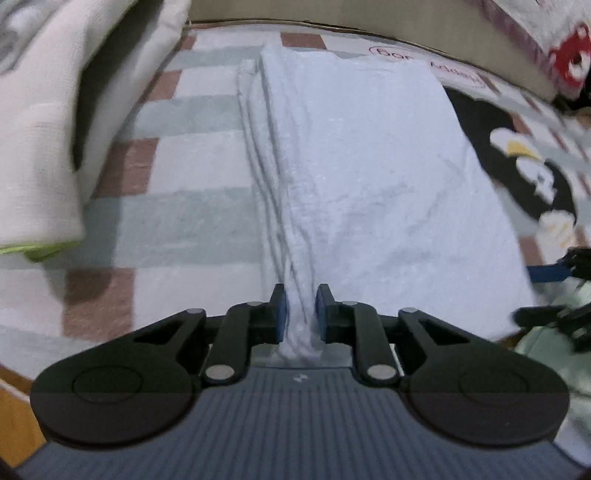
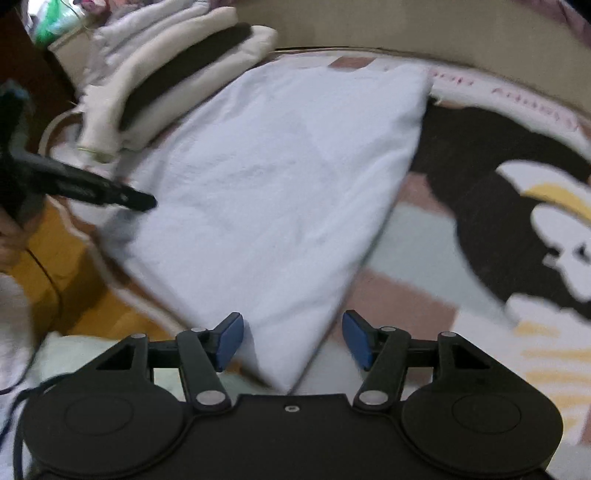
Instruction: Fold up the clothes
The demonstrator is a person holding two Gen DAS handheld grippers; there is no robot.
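A folded white cloth (image 1: 369, 166) lies flat on the patterned blanket (image 1: 177, 206). My left gripper (image 1: 301, 314) is shut on the bunched layers of its near left edge, which run up between the blue pads. In the right wrist view the same white cloth (image 2: 277, 184) spreads out ahead, and its near corner lies between the pads of my right gripper (image 2: 293, 341), which stands open above it. The left gripper (image 2: 92, 188) shows as a dark arm at the cloth's left edge. The right gripper (image 1: 554, 291) appears at the far right edge of the left wrist view.
A stack of folded cream clothes (image 2: 177, 74) sits at the back left beside the cloth, also seen as a cream stack (image 1: 37, 129). The blanket (image 2: 498, 184) has a black cartoon figure to the right. A tan board (image 1: 295, 11) bounds the back. A hand (image 2: 11, 240) holds the left gripper.
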